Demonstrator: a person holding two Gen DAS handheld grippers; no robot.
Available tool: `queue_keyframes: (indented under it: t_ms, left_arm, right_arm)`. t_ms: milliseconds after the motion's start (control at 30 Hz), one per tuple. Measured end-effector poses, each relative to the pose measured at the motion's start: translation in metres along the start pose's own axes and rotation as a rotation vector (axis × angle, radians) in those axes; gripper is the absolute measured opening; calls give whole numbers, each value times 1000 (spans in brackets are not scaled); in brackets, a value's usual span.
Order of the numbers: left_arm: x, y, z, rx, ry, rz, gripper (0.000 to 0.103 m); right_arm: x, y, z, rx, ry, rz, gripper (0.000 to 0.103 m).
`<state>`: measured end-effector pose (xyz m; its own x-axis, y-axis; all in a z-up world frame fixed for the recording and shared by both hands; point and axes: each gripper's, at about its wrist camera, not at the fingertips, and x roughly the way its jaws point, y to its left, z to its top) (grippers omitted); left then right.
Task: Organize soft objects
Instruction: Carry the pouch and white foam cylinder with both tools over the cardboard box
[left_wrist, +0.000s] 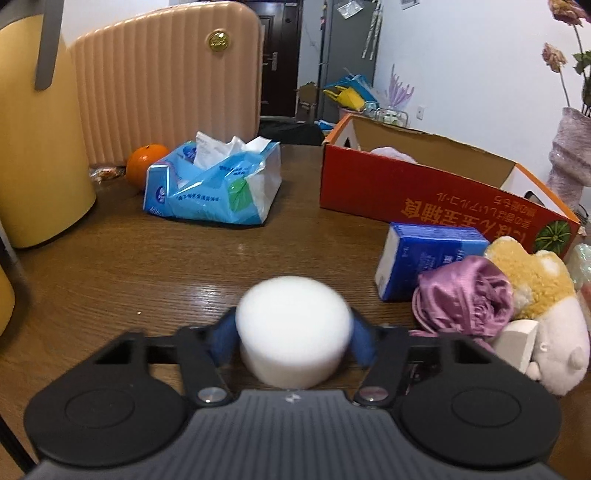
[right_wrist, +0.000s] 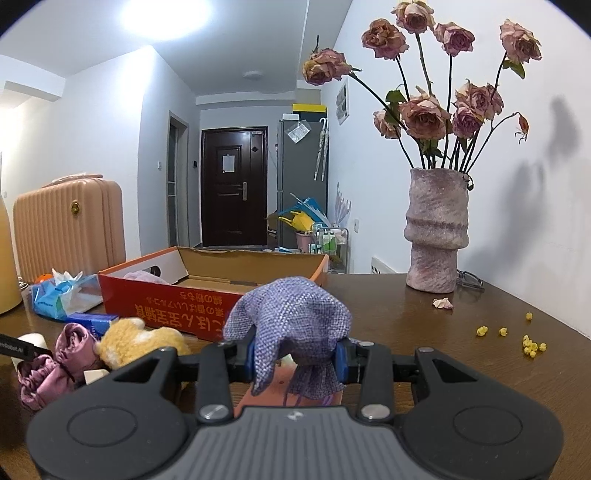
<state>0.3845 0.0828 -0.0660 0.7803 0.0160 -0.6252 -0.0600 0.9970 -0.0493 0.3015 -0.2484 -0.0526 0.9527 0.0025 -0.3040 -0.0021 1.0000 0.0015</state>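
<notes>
Left wrist view: my left tool (left_wrist: 293, 341) pinches white foam puck (left_wrist: 293, 328) on the surface (left_wrist: 147, 266); squeeze lightly. Right tool (right_wrist: 295, 360) grips purple pouch (right_wrist: 291, 325); red box (left_wrist: 406, 184) ahead.

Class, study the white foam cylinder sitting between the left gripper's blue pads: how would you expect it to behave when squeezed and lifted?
The white foam cylinder looks matte and porous, so it probably compresses under the left gripper and grips without slipping. It is likely light for its bulk. Standing on a flat end on the table, it should stay put, though tipped sideways it might roll.
</notes>
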Motion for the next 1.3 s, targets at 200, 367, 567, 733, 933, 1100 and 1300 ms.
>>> queue_keyframes:
  t_ms: [200,367,567,733,933,1100,1300]
  left_arm:
    - [-9,-1,0,0,-46,31,58]
    - [-18,1,2,-16,-93,73,58]
    - [-40,14,7,-112,-169,111,58]
    - [-57,14,8,-141,-226,128,58]
    - [-72,5,8,-142,-277,130,58]
    - [-81,-2,9,-158,-306,119,58]
    - [-89,-15,13,-167,-336,95,58]
  right_arm:
    - [-2,1,0,-10,-13,-5,38]
    - [-6,3,0,-10,-41,-21,38]
    - [-8,3,3,17,-60,-34,38]
    - [-9,9,4,37,-67,-31,38]
    - [-14,25,6,46,-88,-5,38]
    - [-19,37,7,46,-111,11,38]
    - [-20,43,13,86,-129,29,38]
